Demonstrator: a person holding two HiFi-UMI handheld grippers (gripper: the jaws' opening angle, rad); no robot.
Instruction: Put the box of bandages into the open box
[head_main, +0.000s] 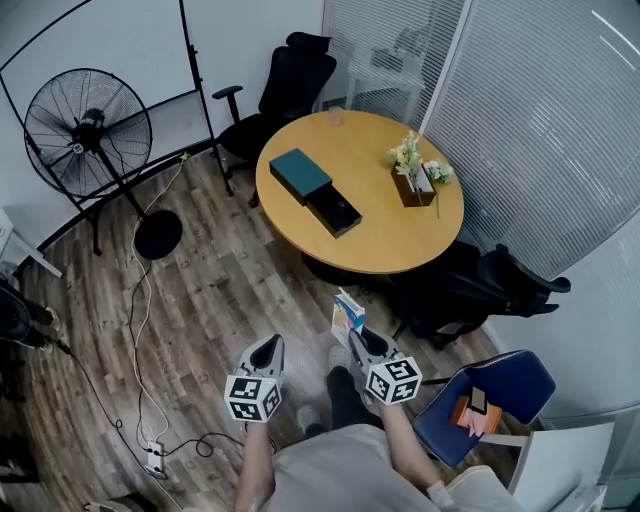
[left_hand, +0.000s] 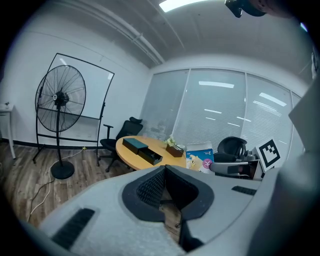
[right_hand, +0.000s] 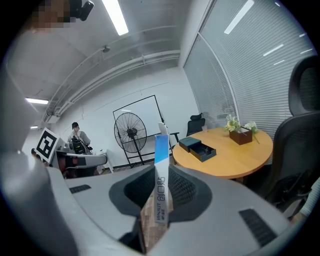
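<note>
**A:** Where is the box of bandages (head_main: 347, 312)?

**B:** In the right gripper (head_main: 357, 337). Its jaws are clamped on the carton's lower part, one on each broad face. The carton stands upright, and its blue-and-white top pokes out above the tips.

**A:** And the left gripper (head_main: 271, 347)?

**B:** Its jaws are pressed together at the tips with nothing between them. Only the wooden floor (head_main: 210, 300) shows through the gap behind the pads. It is held near the right one, and both are low in front of the person, over the floor.

**A:** What about the open box (head_main: 336, 213)?

**B:** It lies on the round wooden table (head_main: 400, 245), well apart from both grippers. It is a dark tray, open upward. A teal lid (head_main: 299, 175) lies just beside it, on the side toward the standing fan (head_main: 88, 128). I cannot tell whether the two touch.

**A:** Is anything else on the table?

**B:** A small brown planter of white flowers (head_main: 413, 178), near the edge by the blinds. A black office chair (head_main: 290, 80) stands at the table's far side, and a blue chair (head_main: 495, 390) sits at the person's right.
</note>
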